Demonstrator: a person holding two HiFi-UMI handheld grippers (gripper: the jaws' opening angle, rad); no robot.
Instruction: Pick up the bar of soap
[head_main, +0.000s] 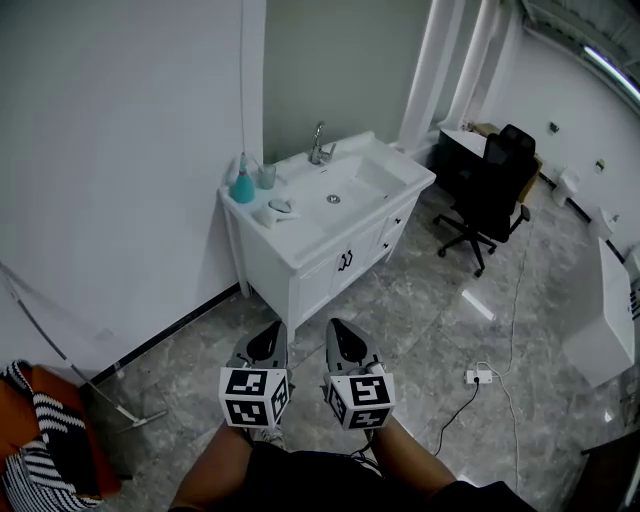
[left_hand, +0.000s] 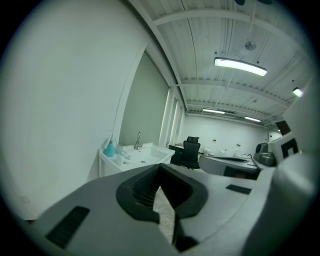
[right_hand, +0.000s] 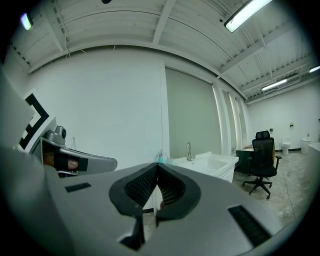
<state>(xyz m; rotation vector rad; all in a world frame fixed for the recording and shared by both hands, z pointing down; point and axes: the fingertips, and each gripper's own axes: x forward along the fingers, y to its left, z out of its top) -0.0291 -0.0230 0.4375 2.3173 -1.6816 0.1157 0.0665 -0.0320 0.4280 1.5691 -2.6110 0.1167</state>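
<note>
Left tool (head_main: 270, 338) and right tool (head_main: 343, 335) are closed, empty, well apart from the sink surface (head_main: 300, 240). You're at the approach: close in, then open 1 over the soap (head_main: 281, 207).

Two tongs (head_main: 268, 340) (head_main: 347, 338), one washbasin (head_main: 305, 237), one tap (head_main: 318, 146), one teal bottle (head_main: 242, 188), one office chair (head_main: 496, 190) (perhaps one soap bar (head_main: 280, 207))

White vanity (head_main: 322, 275), teal bottle (head_main: 242, 188), black office chair (head_main: 497, 186)
</note>
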